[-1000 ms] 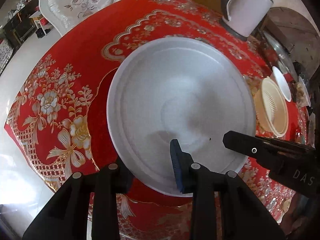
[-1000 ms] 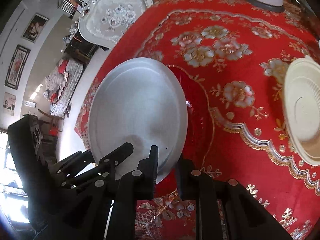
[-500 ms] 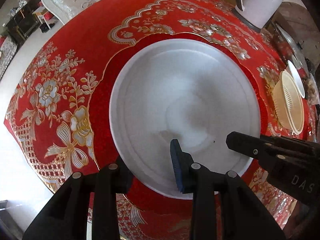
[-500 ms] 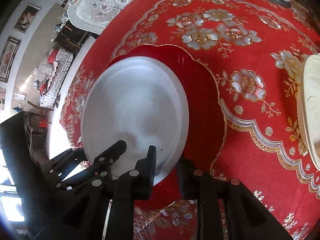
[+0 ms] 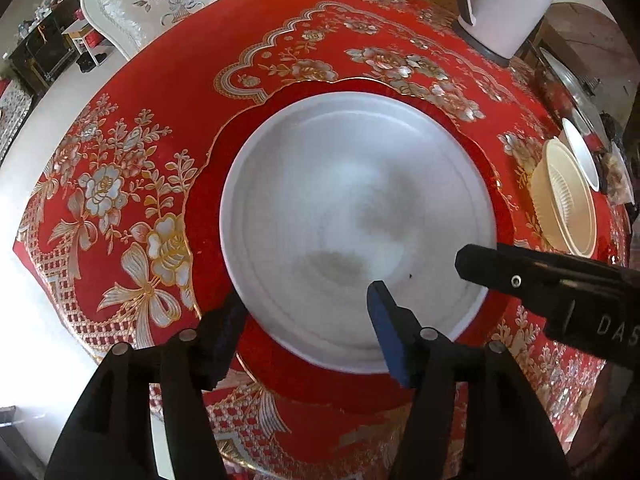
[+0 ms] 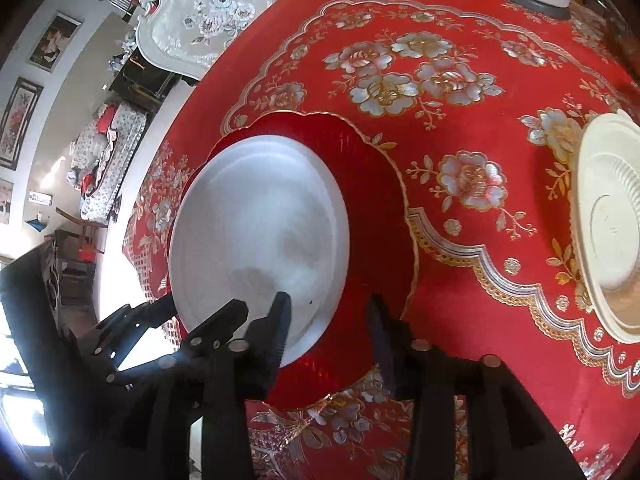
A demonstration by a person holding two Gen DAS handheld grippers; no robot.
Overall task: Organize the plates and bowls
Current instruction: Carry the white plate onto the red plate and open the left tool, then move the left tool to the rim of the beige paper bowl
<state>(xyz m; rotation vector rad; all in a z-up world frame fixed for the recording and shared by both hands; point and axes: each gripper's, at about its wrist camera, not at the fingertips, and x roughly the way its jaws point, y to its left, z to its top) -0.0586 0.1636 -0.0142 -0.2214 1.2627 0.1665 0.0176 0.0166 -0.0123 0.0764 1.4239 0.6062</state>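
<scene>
Plate (image 5: 352,208), white, now sits flat and roughly centred on the red plate (image 5: 320,380), straight ahead of both tongs on the tabletop (image 5: 120,160).

Changes:
- A second ago the white plate was off to one side over the flowered cloth. Half a second ago it was over the red plate. Now the red rim shows all round it, so I read it as set down.
- Right tongs (image 6: 329,302) were pinched on the near rim. They are now spread apart, with one finger over the rim's edge and the other over bare red plate. Released.
- Left tongs (image 5: 306,296) gape a little wider than before. One finger is just outside the near-left rim and the blue-padded one is over the plate's inside. I read that as let go; can't tell if either pad still touches.

Meaning: the stacking step looks done, and both tongs are free to back off.

Outward: a cream bowl (image 5: 564,208) with another white dish behind it lies well off to the right of the tongs, probably next to sort. A white jug (image 5: 504,4) stands far ahead-right, and a white chair (image 5: 160,4) is beyond the tabletop's far-left edge.
</scene>
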